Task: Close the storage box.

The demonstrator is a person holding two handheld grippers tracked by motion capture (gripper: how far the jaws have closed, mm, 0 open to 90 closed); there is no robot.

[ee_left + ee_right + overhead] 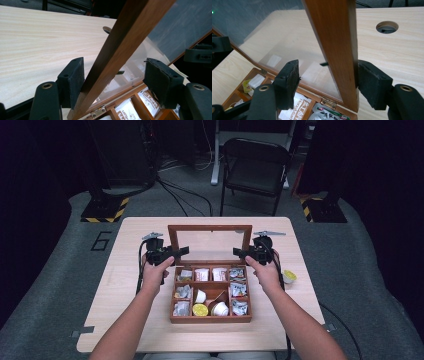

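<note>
My left claw (176, 254) and right claw (242, 252) are flanking the lid (209, 228) standing behind the box (210, 318).

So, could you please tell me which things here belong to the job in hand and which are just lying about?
In the job:
- wooden box
- its glass lid, upright, side rails between open fingers
- left gripper
- right gripper

Lying about:
- yellow cup on the table, apart from the box
- folding chair

Table lit from above, bg dark; gripper views sharp w/ lid glare.
</note>
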